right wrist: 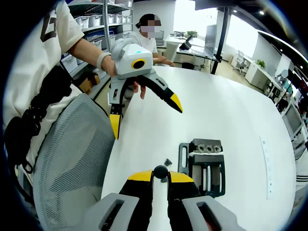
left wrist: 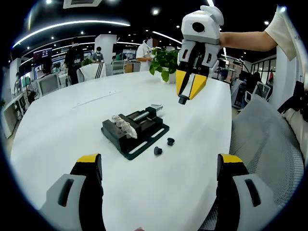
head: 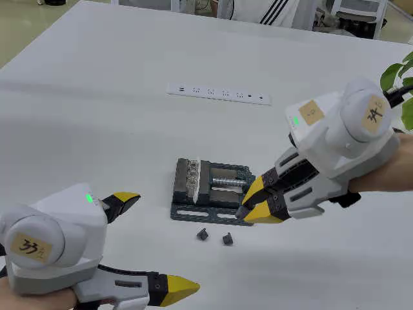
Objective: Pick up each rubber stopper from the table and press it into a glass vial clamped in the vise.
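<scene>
A dark vise (head: 222, 194) sits mid-table with a row of glass vials (head: 192, 179) clamped in it. Two dark rubber stoppers (head: 202, 234) (head: 227, 239) lie on the table just in front of it. My right gripper (head: 245, 211) hovers by the vise's near right corner, shut on a third stopper (right wrist: 160, 171) at its yellow tips. My left gripper (head: 155, 244) is low at the near left, open and holding nothing. The left gripper view shows the vise (left wrist: 144, 131), the loose stoppers (left wrist: 158, 150) and the right gripper (left wrist: 185, 97) above them.
A white power strip (head: 218, 93) lies farther back on the white table (head: 97, 97). A green plant (head: 401, 74) stands at the right edge. A grey mesh chair (right wrist: 67, 159) is beside the table, and people stand in the background.
</scene>
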Demonstrator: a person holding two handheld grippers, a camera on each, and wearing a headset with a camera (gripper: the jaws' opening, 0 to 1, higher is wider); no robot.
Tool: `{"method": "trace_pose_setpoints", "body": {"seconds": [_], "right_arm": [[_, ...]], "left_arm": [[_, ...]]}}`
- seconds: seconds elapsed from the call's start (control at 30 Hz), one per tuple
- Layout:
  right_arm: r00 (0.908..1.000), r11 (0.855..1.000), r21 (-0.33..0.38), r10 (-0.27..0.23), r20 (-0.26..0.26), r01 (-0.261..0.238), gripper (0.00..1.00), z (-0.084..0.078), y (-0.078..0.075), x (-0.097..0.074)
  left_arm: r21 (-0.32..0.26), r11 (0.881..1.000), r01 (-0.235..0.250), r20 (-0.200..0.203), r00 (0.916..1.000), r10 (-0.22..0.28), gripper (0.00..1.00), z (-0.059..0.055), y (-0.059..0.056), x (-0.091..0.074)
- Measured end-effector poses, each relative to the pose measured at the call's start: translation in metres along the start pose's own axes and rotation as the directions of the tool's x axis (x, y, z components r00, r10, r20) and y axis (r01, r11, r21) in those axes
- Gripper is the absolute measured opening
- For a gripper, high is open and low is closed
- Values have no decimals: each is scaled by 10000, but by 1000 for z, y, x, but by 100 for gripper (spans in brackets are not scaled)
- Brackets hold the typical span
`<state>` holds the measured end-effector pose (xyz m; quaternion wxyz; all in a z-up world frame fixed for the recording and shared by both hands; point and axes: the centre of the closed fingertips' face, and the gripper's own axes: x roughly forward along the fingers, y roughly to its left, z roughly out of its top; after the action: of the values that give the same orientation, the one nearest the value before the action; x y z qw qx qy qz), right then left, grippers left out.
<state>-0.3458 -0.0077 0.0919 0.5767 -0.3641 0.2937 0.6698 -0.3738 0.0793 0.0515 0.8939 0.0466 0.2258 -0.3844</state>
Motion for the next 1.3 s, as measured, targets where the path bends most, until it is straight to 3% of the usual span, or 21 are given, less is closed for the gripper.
{"method": "trace_pose_setpoints", "body": {"seconds": [0.27,0.5,0.6,0.7,1.0,1.1,1.3], "right_arm": [[9987,9996,-222,-173,-481,162,6,8,-43,0],[9939,9965,-828,-169,-1092,79,5,20,-70,7],[9910,9949,-996,8,-1335,-142,5,25,-76,13],[9819,9871,-1574,-27,-1892,-276,5,23,-85,19],[9648,9833,-1712,142,-2627,-611,5,21,-105,36],[9632,9831,-1709,178,-2681,-657,5,24,-115,45],[9536,9746,-2033,295,-2997,-941,5,26,-113,54]], "left_arm": [[-85,10000,-7,-150,9999,5,98,-6,3,-3],[-100,9999,76,-200,9998,-78,96,-11,7,-5],[-93,9999,92,-280,9996,-94,96,-13,9,-5],[-81,9999,106,-296,9995,-108,95,-16,12,-4],[-241,9997,102,-194,9998,-107,93,-18,19,0],[-321,9994,100,-153,9998,-105,92,-19,20,2],[-440,9990,84,-190,9998,-93,92,-22,22,0]]}}
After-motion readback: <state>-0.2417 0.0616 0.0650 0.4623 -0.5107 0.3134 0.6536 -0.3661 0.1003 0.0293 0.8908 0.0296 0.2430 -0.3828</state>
